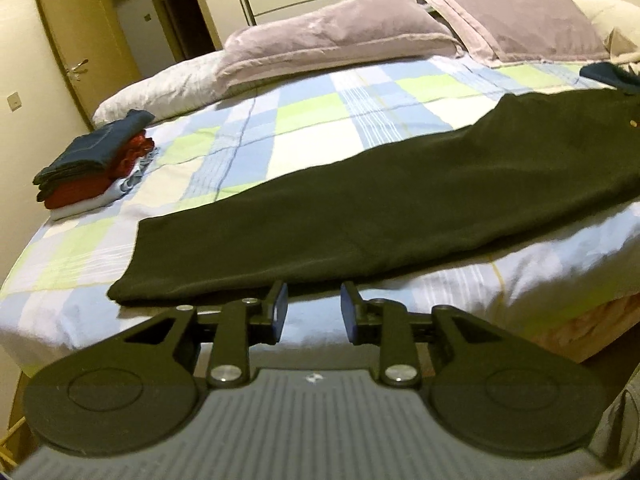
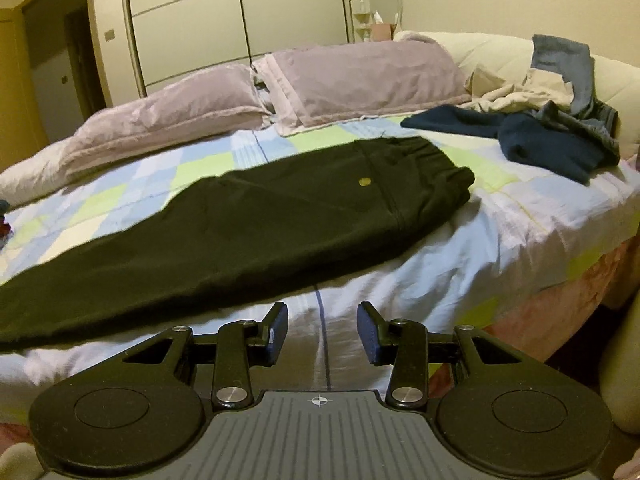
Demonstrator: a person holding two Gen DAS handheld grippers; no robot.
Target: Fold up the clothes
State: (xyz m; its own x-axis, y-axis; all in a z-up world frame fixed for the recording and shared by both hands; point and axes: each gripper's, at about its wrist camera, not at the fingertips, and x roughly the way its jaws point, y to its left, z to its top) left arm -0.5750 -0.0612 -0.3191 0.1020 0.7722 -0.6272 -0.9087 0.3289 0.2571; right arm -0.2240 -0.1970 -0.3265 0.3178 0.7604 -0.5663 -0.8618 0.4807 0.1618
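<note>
Black trousers (image 1: 360, 216) lie flat and folded lengthwise across the checked sheet (image 1: 304, 120) of the bed, hem toward the left, waistband (image 2: 420, 152) toward the right, with a small yellow round mark (image 2: 365, 181) near the waist; it is too small to read. The left gripper (image 1: 313, 307) hovers over the near bed edge just short of the trousers' lower leg, its fingers spread wide with nothing between them. The right gripper (image 2: 322, 328) hangs over bare sheet just in front of the trousers' middle, fingers likewise wide apart and empty. On the left of the bed, well apart from the trousers, sits a stack (image 1: 92, 164) of folded clothes: navy on top, red below, pale blue at the bottom. At the right near the headboard (image 2: 492, 50) lies a loose pile (image 2: 552, 120) of navy, beige and grey garments. Two mauve pillows (image 2: 280, 88) rest at the head, with wardrobe doors (image 2: 236, 20) behind. No legible writing shows anywhere.
</note>
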